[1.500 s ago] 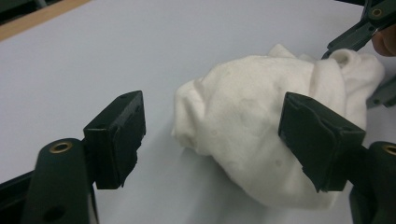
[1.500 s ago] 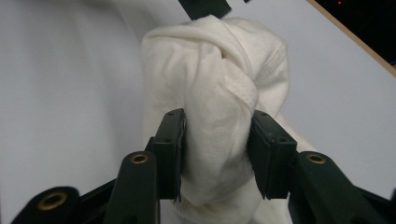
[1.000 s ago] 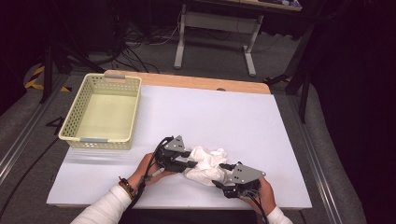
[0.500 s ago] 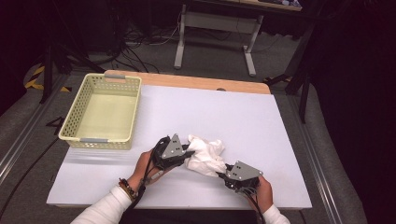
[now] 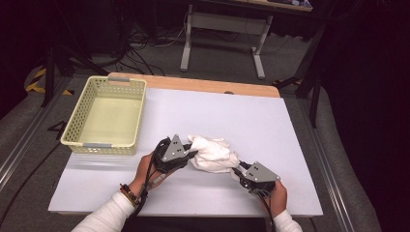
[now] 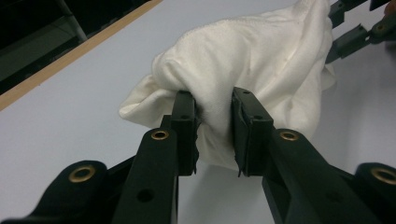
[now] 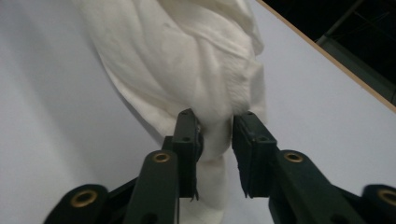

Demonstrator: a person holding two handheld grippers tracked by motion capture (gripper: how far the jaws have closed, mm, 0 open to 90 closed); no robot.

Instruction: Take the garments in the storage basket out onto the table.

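A crumpled white cloth [image 5: 212, 153] lies bunched near the front of the white table, between my two grippers. My left gripper [image 5: 193, 153] grips its left end; in the left gripper view the black pads [image 6: 186, 122] pinch a thick fold of the cloth [image 6: 261, 60]. My right gripper [image 5: 237, 169] holds the right end, and in the right gripper view its pads [image 7: 250, 140] squeeze a hanging fold of the cloth [image 7: 187, 60]. Both pairs of jaws have just been closing onto the fabric. The right gripper's jaws [image 6: 348, 28] also appear at the far side of the cloth.
A pale yellow plastic basket [image 5: 107, 117] stands at the left of the table, empty inside. The white table sheet [image 5: 232, 111] stretches behind the cloth to a wooden edge [image 5: 203, 84]. Dark floor, cables and a stand lie beyond.
Both grippers have closed on the ends of the cloth. The left gripper has risen a little, lifting its end of the cloth, and the cloth is bunched tighter between the hands.
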